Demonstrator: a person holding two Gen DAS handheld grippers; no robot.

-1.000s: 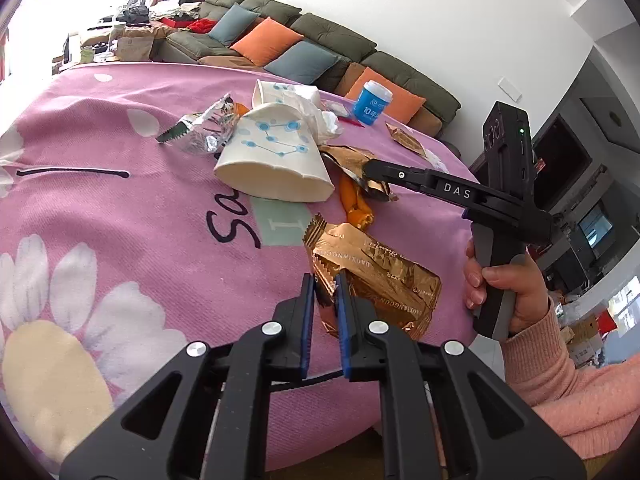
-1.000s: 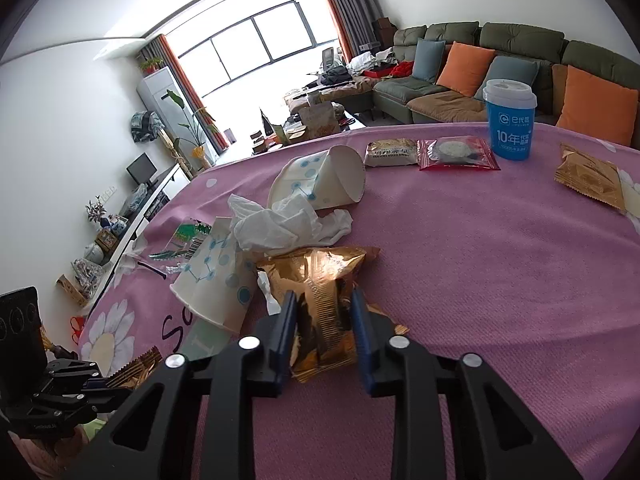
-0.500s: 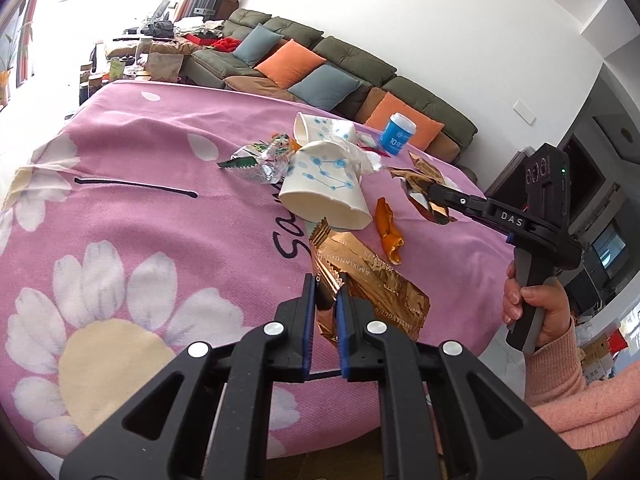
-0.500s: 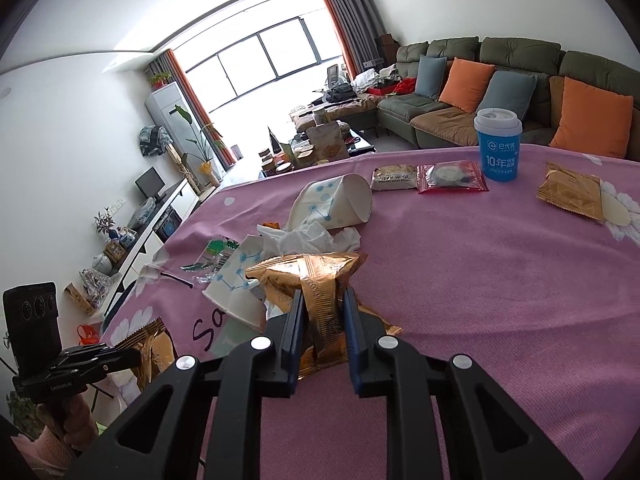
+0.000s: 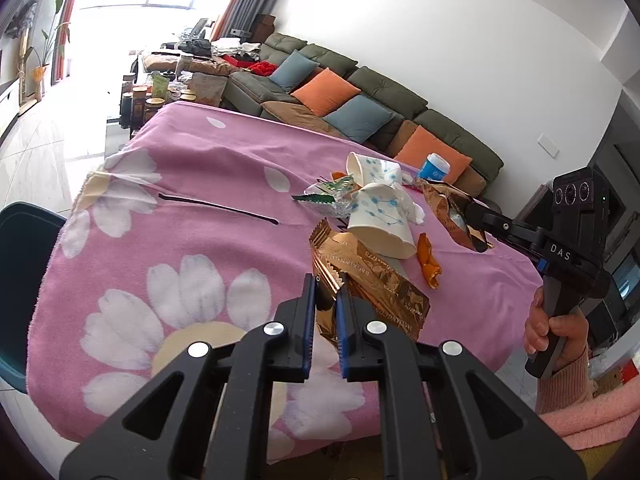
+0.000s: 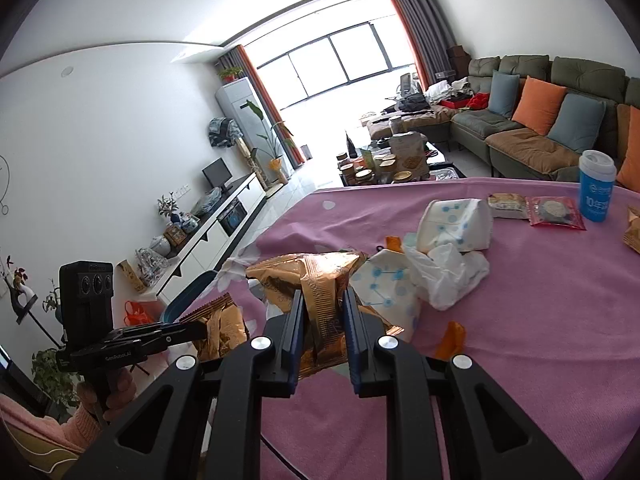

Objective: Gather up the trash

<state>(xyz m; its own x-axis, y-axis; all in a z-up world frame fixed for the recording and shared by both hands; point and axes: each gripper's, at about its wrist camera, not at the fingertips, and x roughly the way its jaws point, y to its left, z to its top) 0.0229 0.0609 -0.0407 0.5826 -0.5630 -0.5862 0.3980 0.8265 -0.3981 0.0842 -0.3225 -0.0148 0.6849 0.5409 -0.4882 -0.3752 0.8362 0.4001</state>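
Note:
My left gripper (image 5: 326, 300) is shut on a gold foil snack wrapper (image 5: 376, 280) and holds it above the near edge of the pink flowered table (image 5: 200, 216). My right gripper (image 6: 322, 304) is shut on a second, crumpled gold wrapper (image 6: 316, 276), also lifted off the cloth. The right gripper with its wrapper shows in the left wrist view (image 5: 476, 216); the left gripper shows in the right wrist view (image 6: 192, 330). Two tipped paper cups (image 5: 380, 220), white tissue (image 6: 452, 272), a silver-green wrapper (image 5: 328, 198) and orange scraps (image 5: 428, 260) lie on the table.
A dark teal bin (image 5: 20, 248) stands on the floor left of the table; its rim shows in the right wrist view (image 6: 192, 296). A blue lidded cup (image 6: 596, 190), two sealed snack packs (image 6: 536, 208) and another gold wrapper (image 6: 632, 232) sit at the far side. Sofa behind.
Both grippers have lifted their gold wrappers off the cloth and pulled back and leftwards from the trash pile. The teal bin has come into view.

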